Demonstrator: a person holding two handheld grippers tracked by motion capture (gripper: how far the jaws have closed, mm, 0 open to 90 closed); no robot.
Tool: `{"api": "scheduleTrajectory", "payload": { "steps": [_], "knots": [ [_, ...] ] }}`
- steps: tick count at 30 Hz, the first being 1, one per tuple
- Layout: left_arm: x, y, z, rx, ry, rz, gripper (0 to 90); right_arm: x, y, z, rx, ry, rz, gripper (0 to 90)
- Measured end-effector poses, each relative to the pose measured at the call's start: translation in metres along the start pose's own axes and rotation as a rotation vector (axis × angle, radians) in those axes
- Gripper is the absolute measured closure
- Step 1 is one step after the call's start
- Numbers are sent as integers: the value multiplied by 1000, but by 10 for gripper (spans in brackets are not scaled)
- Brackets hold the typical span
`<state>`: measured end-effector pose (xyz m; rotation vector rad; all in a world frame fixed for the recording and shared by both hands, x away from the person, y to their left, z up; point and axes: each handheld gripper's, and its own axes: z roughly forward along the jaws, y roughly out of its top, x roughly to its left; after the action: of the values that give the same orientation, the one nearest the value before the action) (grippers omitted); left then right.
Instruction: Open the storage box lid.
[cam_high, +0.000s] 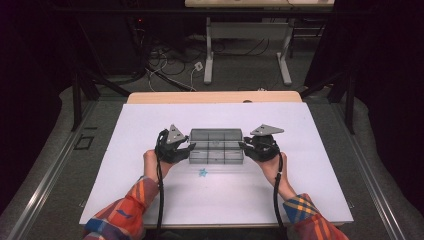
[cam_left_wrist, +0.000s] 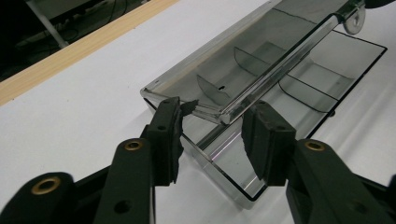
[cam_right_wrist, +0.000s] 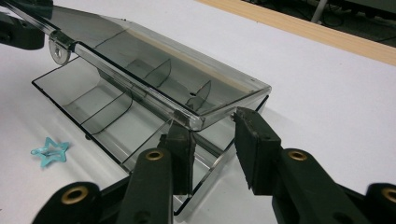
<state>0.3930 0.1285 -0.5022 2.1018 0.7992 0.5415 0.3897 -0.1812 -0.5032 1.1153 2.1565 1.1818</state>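
A clear grey compartment box (cam_high: 216, 146) lies in the middle of the white table, its lid (cam_left_wrist: 261, 51) tilted up. My left gripper (cam_high: 187, 148) is at the box's left end. In the left gripper view its pads (cam_left_wrist: 168, 135) stand apart on either side of the lid's near corner (cam_left_wrist: 219, 115), and a gap shows beside the right-hand pad. My right gripper (cam_high: 245, 146) is at the box's right end. Its pads (cam_right_wrist: 254, 149) straddle the lid's corner (cam_right_wrist: 198, 122) from just below, and I cannot tell whether they press on it.
A small blue star-shaped clip (cam_high: 202, 172) lies on the white table top (cam_high: 150, 190) just in front of the box, also in the right gripper view as the clip (cam_right_wrist: 50, 151). A wooden strip (cam_high: 215, 97) runs along the far edge. Dividers (cam_left_wrist: 303, 88) split the box into compartments.
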Motion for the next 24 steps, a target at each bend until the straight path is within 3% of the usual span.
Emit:
{"api": "scheduleTrajectory", "payload": {
  "steps": [4,16,24],
  "knots": [
    [0,2,1,-18,19,-5,598,0,1,0,0,0,9,683],
    [9,5,4,-41,20,-52,688,-4,6,3,-25,-8,15,691],
    [14,10,8,-37,27,-58,716,-9,11,8,-27,-8,33,707]
  ]
}}
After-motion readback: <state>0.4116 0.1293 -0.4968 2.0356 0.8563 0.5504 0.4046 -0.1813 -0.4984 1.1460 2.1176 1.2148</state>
